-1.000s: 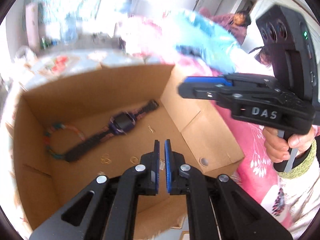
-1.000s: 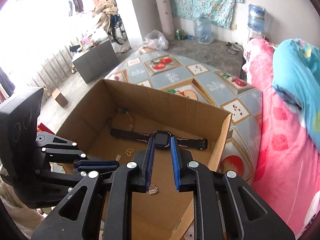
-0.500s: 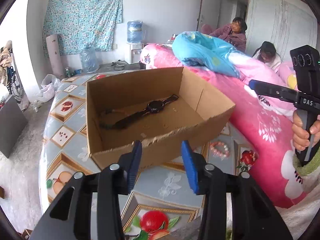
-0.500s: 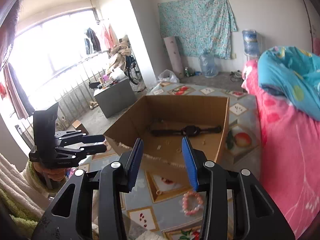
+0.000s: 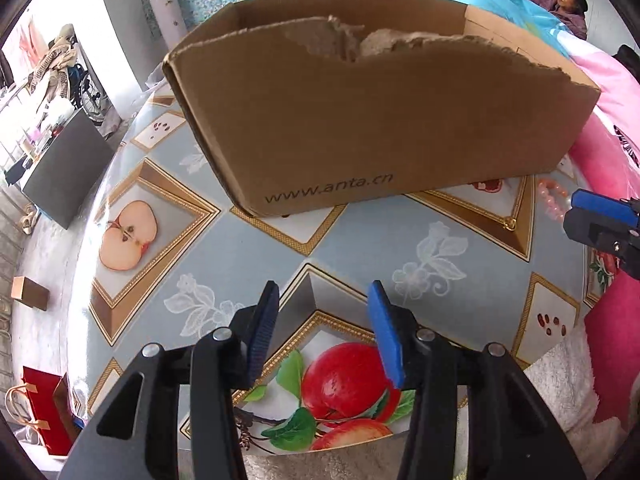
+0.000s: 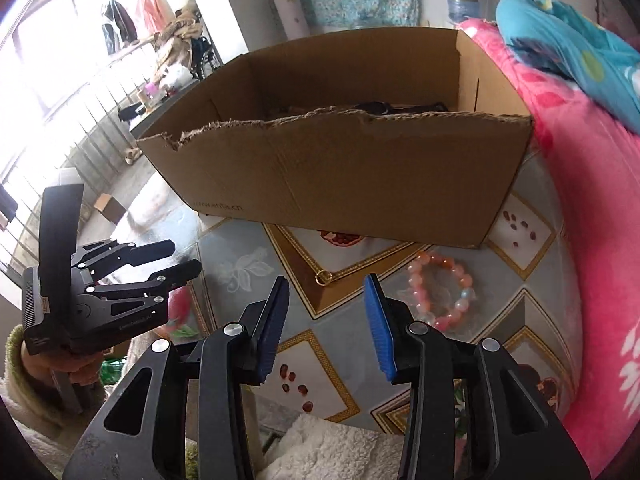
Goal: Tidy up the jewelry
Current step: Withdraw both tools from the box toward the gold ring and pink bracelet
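A brown cardboard box [image 5: 380, 120] stands on the patterned tablecloth, its torn near wall facing me. My left gripper [image 5: 323, 286] hovers low over the cloth in front of the box, open, with nothing between its fingers. My right gripper [image 6: 327, 280] is also open and holds nothing. A pink bead bracelet [image 6: 440, 292] lies on the cloth just to its right, and a small gold ring [image 6: 322, 279] lies just beyond its tips. Over the box rim [image 6: 340, 176] a black watch [image 6: 384, 107] shows inside. The left gripper [image 6: 186, 257] appears at the left of the right wrist view.
The round table [image 5: 132, 280] drops off at the left, with a grey cabinet [image 5: 64, 168] and red bag [image 5: 40, 412] on the floor. A pink blanket [image 6: 600, 240] borders the right. A white fluffy sleeve [image 6: 320, 448] lies near the table edge. A person sits far back right.
Both grippers have come back out of the box and sunk to the cloth in front of it. Their jaws, close together a second ago, now stand apart.
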`<action>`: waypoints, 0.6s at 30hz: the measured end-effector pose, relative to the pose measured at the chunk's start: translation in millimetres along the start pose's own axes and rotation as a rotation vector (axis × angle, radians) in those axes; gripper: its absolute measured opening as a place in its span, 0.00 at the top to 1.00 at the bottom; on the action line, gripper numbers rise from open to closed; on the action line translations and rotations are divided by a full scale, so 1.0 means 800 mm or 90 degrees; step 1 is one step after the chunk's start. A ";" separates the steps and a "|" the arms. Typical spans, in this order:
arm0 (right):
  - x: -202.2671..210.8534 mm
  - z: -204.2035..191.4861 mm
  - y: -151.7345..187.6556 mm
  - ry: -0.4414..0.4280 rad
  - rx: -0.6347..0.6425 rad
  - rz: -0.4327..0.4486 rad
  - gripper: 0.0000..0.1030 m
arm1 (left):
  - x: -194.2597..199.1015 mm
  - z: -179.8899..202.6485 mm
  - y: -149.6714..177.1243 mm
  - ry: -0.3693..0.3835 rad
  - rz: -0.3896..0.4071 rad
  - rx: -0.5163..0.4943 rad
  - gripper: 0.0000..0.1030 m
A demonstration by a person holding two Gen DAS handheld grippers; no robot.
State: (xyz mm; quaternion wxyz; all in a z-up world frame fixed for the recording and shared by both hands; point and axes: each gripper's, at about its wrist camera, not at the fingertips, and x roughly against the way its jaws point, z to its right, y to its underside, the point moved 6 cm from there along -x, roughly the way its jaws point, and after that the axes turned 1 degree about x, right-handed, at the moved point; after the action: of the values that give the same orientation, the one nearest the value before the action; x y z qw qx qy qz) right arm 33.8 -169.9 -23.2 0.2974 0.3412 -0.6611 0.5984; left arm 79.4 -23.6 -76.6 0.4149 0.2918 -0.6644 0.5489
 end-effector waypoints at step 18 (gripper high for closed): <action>-0.047 0.007 0.003 0.034 -0.006 -0.057 0.65 | -0.008 0.004 -0.008 -0.010 0.004 0.010 0.50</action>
State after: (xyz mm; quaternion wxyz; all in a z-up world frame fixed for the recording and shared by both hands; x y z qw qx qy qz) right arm 53.8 -171.7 -55.4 0.3432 0.3526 -0.6398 0.5903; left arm 87.1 -28.7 -79.6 0.4056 0.2976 -0.6641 0.5530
